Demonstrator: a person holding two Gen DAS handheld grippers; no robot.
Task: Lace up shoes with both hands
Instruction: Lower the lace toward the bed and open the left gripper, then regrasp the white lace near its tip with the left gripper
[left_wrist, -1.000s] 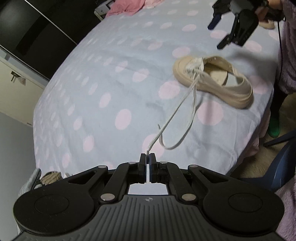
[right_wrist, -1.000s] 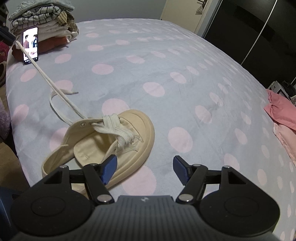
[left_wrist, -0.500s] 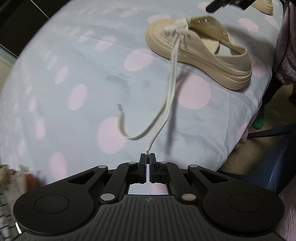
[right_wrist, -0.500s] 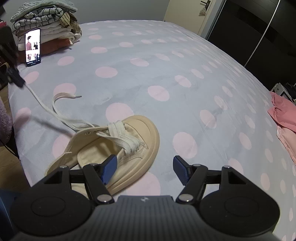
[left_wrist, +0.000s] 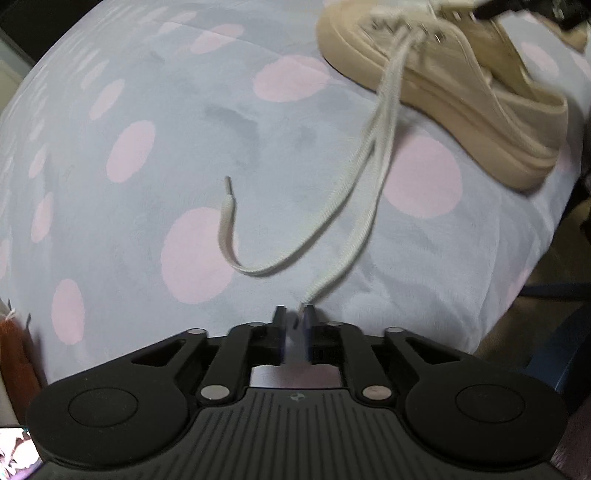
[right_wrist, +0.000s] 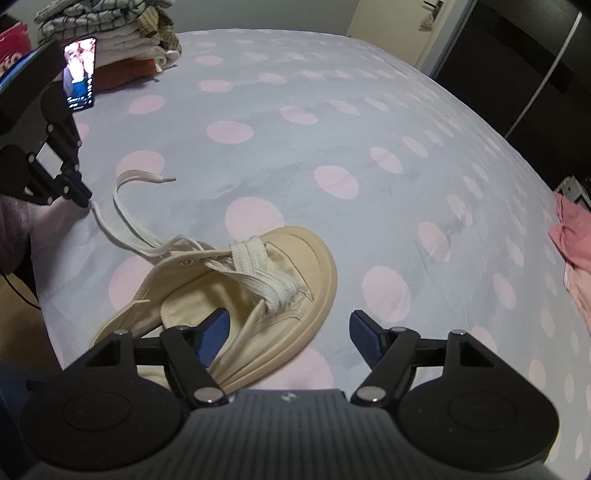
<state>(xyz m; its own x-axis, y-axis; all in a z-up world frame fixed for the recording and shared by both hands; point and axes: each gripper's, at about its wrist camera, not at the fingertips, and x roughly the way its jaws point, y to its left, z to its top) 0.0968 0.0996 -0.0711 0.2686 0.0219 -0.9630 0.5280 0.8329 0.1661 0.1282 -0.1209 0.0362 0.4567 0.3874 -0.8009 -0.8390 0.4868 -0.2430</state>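
Observation:
A beige shoe (left_wrist: 461, 99) lies on the dotted bedspread (left_wrist: 166, 110); it also shows in the right wrist view (right_wrist: 258, 295). Two white lace (left_wrist: 354, 192) ends trail from it. My left gripper (left_wrist: 294, 325) has its jaws slightly parted, and one lace tip hangs loose between them. The other lace end (left_wrist: 227, 206) lies free on the bed. My right gripper (right_wrist: 288, 332) is open wide, its left finger over the shoe's opening. The left gripper also shows in the right wrist view (right_wrist: 83, 197), at the lace tip (right_wrist: 96, 208).
A stack of folded clothes (right_wrist: 122, 40) and a lit phone (right_wrist: 79, 74) sit at the far corner of the bed. Pink cloth (right_wrist: 572, 251) lies at the right edge. Dark wardrobe doors (right_wrist: 535, 66) stand behind. The bed edge drops off near the shoe (left_wrist: 517, 258).
My left gripper has moved closer to the shoe and its jaws have parted from shut, loosening the lace tip. The taut lace has gone slack. The right gripper has lowered towards the shoe.

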